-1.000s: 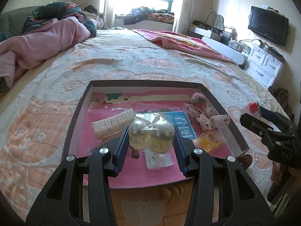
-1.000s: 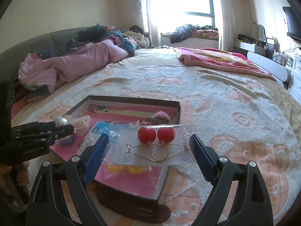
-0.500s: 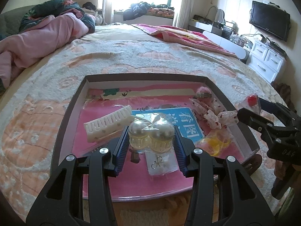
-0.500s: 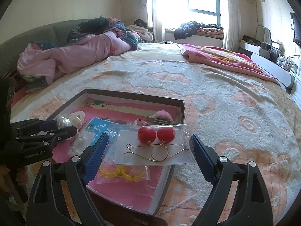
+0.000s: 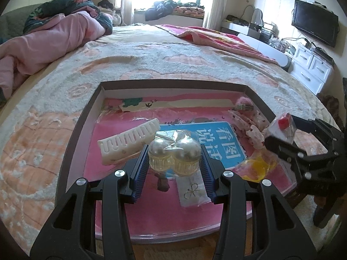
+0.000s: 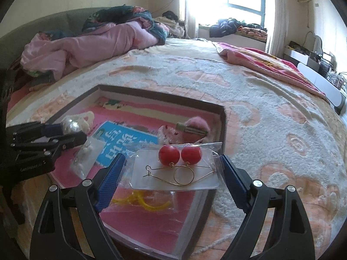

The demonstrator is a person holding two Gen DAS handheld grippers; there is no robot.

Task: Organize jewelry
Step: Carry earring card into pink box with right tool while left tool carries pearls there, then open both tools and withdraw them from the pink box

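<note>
A shallow brown box (image 5: 173,84) with a pink lining lies on the bed; it also shows in the right wrist view (image 6: 223,117). My left gripper (image 5: 174,160) is shut on a clear bag of pearl earrings (image 5: 173,151), held above the box's near middle. My right gripper (image 6: 172,171) is shut on a clear bag of red ball earrings (image 6: 180,164), held over the box's near right corner. Each gripper shows in the other's view, the right one (image 5: 279,136) and the left one (image 6: 71,130).
In the box lie a white comb clip (image 5: 130,143), a blue card (image 5: 219,140), a yellow item in a bag (image 5: 258,169), floral hair clips (image 5: 249,121) and a pink fluffy clip (image 5: 243,104). A pink quilt (image 5: 54,41) is piled at far left. A white dresser (image 5: 312,69) stands at right.
Both grippers have moved closer over the box, still holding their bags. The box now sits larger and lower in both views.
</note>
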